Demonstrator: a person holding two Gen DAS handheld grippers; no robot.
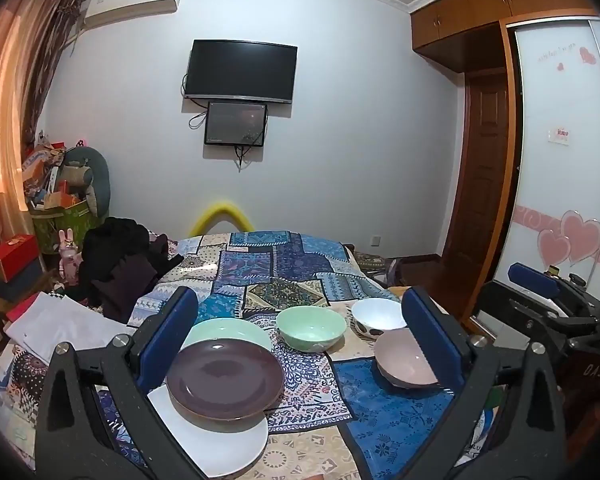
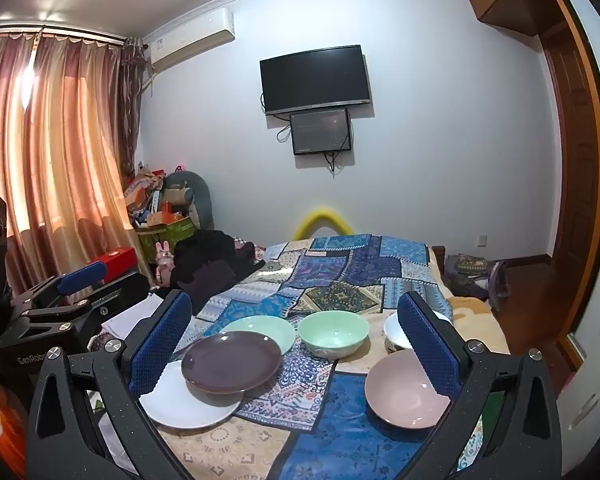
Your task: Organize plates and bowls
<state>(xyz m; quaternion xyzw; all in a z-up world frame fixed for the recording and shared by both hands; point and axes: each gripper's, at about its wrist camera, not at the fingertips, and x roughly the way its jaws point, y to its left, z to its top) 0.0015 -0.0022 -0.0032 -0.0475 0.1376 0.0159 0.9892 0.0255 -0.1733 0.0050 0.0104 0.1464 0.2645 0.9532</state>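
On a patchwork cloth lie three overlapping plates: a purple plate (image 1: 225, 380) (image 2: 231, 361) rests partly on a white plate (image 1: 224, 440) (image 2: 188, 398) and a light green plate (image 1: 236, 330) (image 2: 266, 330). To the right stand a green bowl (image 1: 311, 328) (image 2: 334, 333), a white spotted bowl (image 1: 378, 316) (image 2: 392, 330) and a pink bowl (image 1: 406, 360) (image 2: 406, 390). My left gripper (image 1: 300, 344) is open and empty, held above the dishes. My right gripper (image 2: 296, 344) is open and empty too. Each gripper shows at the edge of the other's view.
The patchwork cloth (image 1: 284, 268) (image 2: 340, 276) covers a bed. Dark clothes (image 1: 120, 260) (image 2: 208, 264) and papers (image 1: 60, 320) lie at the left. Boxes and clutter (image 1: 56, 184) stand by the curtain. A wardrobe (image 1: 560, 160) and door stand at the right.
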